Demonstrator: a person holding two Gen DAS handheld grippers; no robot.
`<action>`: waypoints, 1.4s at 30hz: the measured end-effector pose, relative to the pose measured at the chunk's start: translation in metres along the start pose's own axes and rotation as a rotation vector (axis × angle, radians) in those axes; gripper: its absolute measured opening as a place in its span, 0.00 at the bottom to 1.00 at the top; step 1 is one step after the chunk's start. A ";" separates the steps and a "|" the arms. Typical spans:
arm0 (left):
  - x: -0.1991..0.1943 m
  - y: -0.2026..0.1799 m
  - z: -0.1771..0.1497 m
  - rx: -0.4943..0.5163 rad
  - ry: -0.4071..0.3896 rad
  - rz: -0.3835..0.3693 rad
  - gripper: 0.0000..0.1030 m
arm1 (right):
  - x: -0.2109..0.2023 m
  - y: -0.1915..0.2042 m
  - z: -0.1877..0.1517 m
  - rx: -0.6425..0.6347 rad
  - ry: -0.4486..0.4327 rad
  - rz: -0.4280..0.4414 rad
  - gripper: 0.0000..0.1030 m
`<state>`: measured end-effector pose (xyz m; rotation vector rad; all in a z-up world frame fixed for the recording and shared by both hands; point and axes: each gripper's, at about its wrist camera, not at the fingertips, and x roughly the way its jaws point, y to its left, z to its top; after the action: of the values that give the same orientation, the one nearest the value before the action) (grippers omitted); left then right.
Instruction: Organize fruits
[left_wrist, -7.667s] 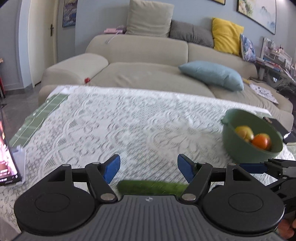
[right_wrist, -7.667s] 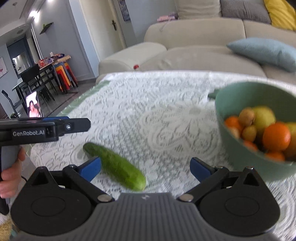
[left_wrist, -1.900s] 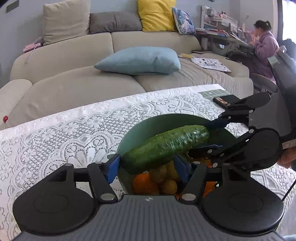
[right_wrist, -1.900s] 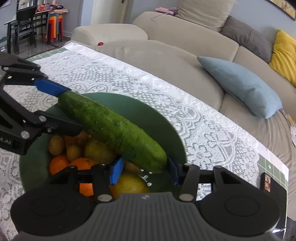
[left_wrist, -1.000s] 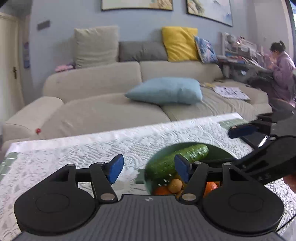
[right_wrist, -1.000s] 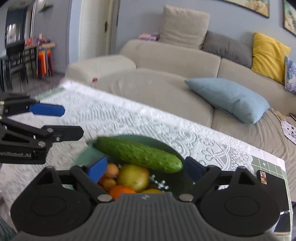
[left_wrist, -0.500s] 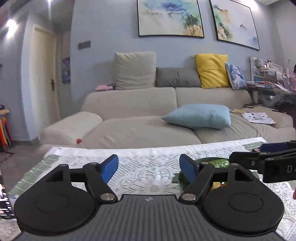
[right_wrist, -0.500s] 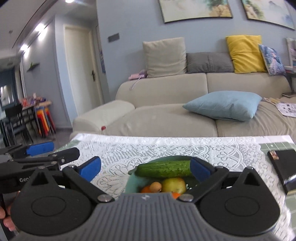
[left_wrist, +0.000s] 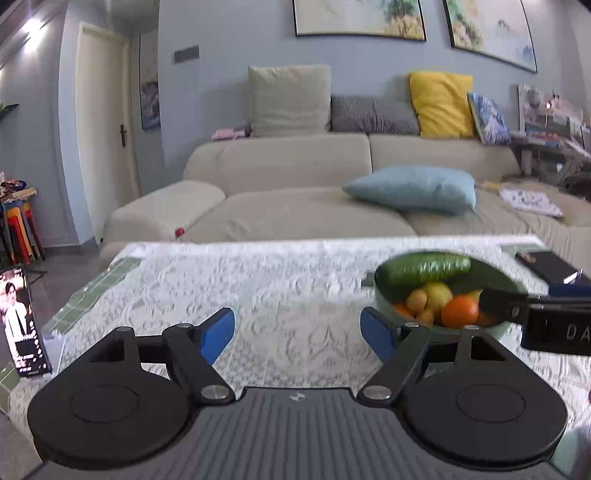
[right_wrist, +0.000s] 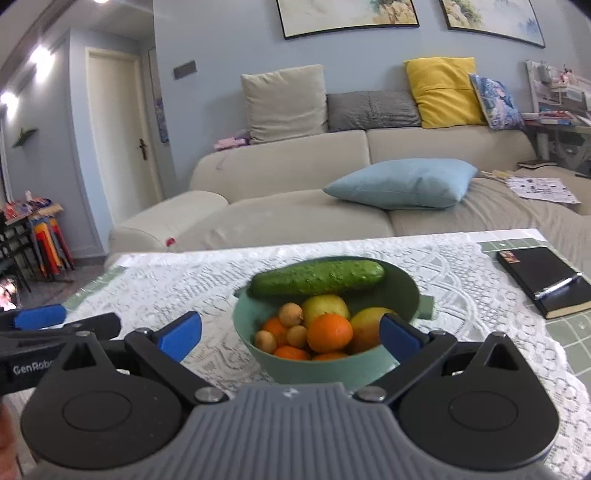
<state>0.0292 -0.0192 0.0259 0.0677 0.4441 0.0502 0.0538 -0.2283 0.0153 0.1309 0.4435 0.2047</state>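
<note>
While my two claws hang above the lace-covered table (left_wrist: 295, 280), I take things from left to right. Far off to the left of my left claw (left_wrist: 297, 330) a phone (left_wrist: 22, 321) stands propped at the table's edge, its screen lit, probably set there to be watched and nothing to do with the fruit. My left claw is spread wide, its blue pads well apart, gripping nothing and touching nothing; only bare lace shows between them.

Ahead and to the right of that claw, and straight ahead of my right claw (right_wrist: 290, 330), sits the green bowl (right_wrist: 325, 369). Oranges (right_wrist: 330, 332), a yellow fruit and some small brownish ones are heaped inside it, and the cucumber (right_wrist: 317, 277) lies lengthwise across the far side, resting on the heap and the rim. I judge it lies that way because it is too long to sink in among the round fruit.

My right claw is likewise wide open and empty, its pads flanking the bowl in view without touching it. Further right a black notebook (right_wrist: 546, 280) lies flat on the table.

With no loose fruit visible on the table, I judge the sorting done or nearly so.
</note>
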 end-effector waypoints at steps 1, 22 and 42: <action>-0.001 0.000 -0.002 0.001 0.009 0.000 0.88 | 0.000 0.000 -0.002 0.000 0.005 -0.007 0.96; 0.006 -0.002 -0.010 -0.031 0.109 0.002 0.88 | 0.008 0.002 -0.008 -0.020 0.059 -0.009 0.96; 0.006 0.001 -0.010 -0.044 0.120 0.002 0.88 | 0.010 0.001 -0.008 -0.015 0.073 0.006 0.96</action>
<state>0.0301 -0.0172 0.0148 0.0217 0.5628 0.0661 0.0588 -0.2242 0.0042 0.1108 0.5141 0.2195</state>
